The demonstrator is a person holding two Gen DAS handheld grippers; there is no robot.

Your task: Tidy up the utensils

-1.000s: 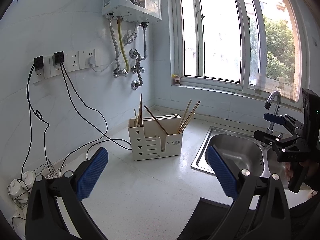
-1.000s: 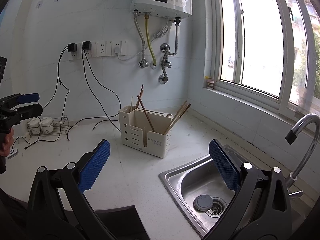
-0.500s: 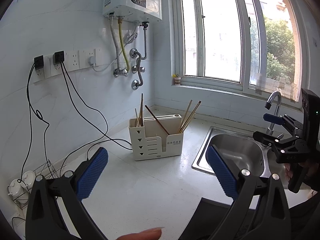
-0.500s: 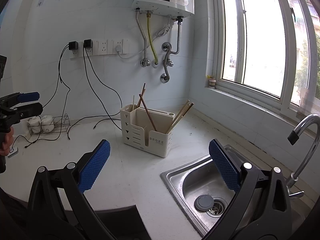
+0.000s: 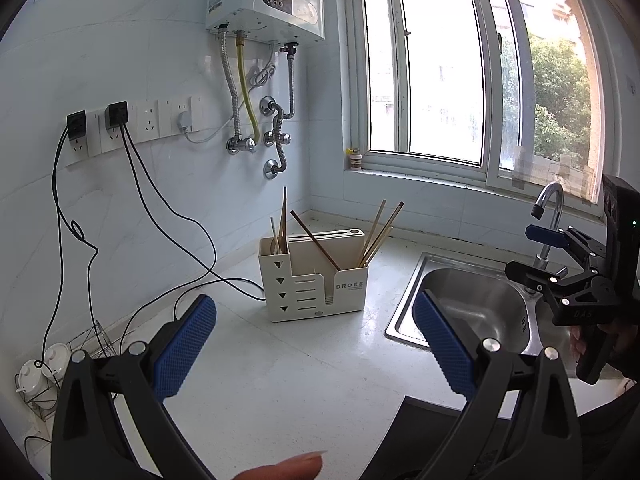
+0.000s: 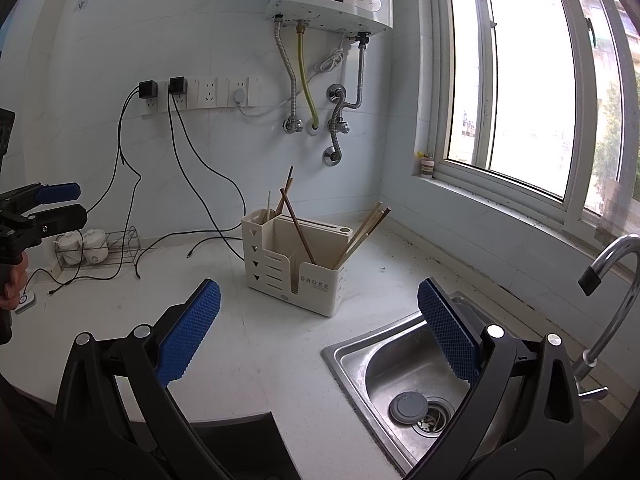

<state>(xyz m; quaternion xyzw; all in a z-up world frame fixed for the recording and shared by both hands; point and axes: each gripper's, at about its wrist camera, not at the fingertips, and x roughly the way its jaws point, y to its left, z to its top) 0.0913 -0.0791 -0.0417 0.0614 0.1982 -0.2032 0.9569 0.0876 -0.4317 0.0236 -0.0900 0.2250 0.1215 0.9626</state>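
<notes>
The left gripper and right gripper are both hanging wide open over the white surface, holding nothing. The cream utensil holder is standing toward the surface's back corner, chopsticks leaning in its compartments. Black cables are trailing along the back-left edge beside it. The sink is occupying the right side, faucet arching over.
</notes>
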